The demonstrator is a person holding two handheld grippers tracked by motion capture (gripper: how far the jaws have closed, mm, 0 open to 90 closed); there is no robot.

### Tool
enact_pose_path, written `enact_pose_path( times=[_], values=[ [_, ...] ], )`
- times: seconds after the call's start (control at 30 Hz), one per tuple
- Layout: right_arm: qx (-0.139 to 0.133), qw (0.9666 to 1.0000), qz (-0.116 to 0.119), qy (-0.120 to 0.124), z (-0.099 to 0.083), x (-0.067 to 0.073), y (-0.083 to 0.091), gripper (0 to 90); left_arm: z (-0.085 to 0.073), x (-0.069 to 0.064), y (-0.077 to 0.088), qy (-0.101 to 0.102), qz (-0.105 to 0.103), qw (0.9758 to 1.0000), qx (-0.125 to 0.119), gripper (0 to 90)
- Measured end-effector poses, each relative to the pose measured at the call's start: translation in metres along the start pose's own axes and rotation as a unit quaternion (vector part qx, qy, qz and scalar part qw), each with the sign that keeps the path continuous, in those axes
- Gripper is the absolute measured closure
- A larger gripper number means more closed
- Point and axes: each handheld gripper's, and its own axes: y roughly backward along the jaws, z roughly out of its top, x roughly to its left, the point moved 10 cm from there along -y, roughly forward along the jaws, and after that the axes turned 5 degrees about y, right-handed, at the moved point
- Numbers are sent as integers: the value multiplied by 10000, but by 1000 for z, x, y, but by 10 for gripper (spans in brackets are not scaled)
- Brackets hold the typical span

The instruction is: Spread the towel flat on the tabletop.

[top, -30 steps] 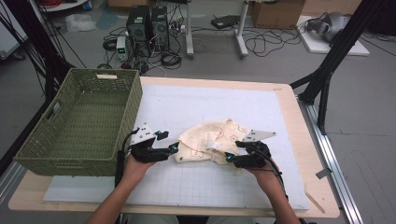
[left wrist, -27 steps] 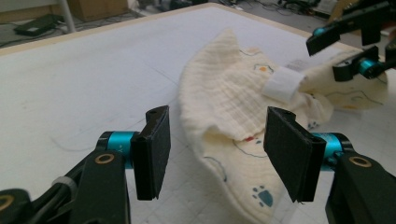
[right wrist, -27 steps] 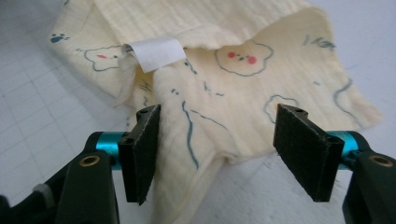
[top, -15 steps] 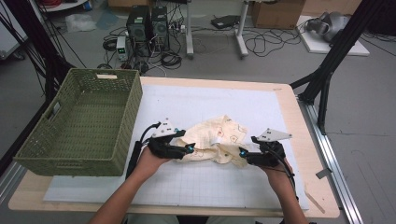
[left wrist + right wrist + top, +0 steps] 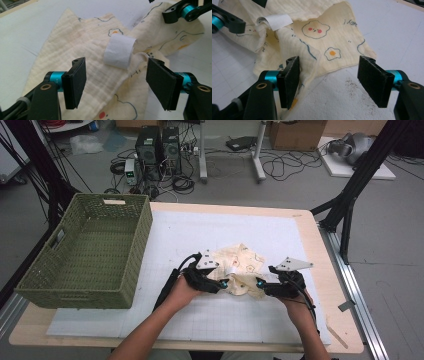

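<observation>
On the counter (image 5: 320, 240), the left tool (image 5: 223, 285) has slid rightward, jaws just opening over the crumpled muslin cloth (image 5: 245, 270); the right tool (image 5: 260, 284) gapes, unclenched — regrasp likely.

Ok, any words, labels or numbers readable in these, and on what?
Cloth: a short dark printed scrawl near its edge, upside down in the right gripper view, too unclear to read.
White tag on the cloth: blank on the side shown.
No other readable text.

The left claw (image 5: 224, 284) has been carried rightward across the tabletop (image 5: 320, 245) onto the cream cloth (image 5: 243, 265), its jaws just opened wider, the cloth bunched into a smaller heap.
</observation>
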Motion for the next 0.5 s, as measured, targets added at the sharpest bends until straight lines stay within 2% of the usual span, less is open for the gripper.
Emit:
enact_pose_path(
  times=[0.07, 0.1, 0.2, 0.23, 0.3, 0.4, 0.5],
  values=[
    [-3, 10000, 2, -10, 0, 0, 0, 345, -2, 1, -4, -14, 64, 9999, 94, 340],
    [11, 10000, 3, -4, 0, 0, 0, 345, -4, 3, -5, -33, 120, 9997, 202, 375],
    [7, 10000, 17, 4, 0, 1, -1, 345, -11, 10, -8, 132, 286, 9982, 513, 626],
    [7, 10000, 11, -2, 0, 1, -1, 345, -10, 12, -8, 209, 316, 9981, 484, 659],
    [19, 10000, 10, 6, 0, 1, -1, 345, -7, 15, -6, 316, 275, 9986, 331, 847],
    [26, 10000, 17, 19, 0, 2, -2, 345, 0, 23, 0, 619, 210, 9979, 38, 871],
    [61, 10000, 42, -2, 0, 4, -4, 345, 2, 35, 5, 917, 269, 9953, -120, 887]
  ],
)
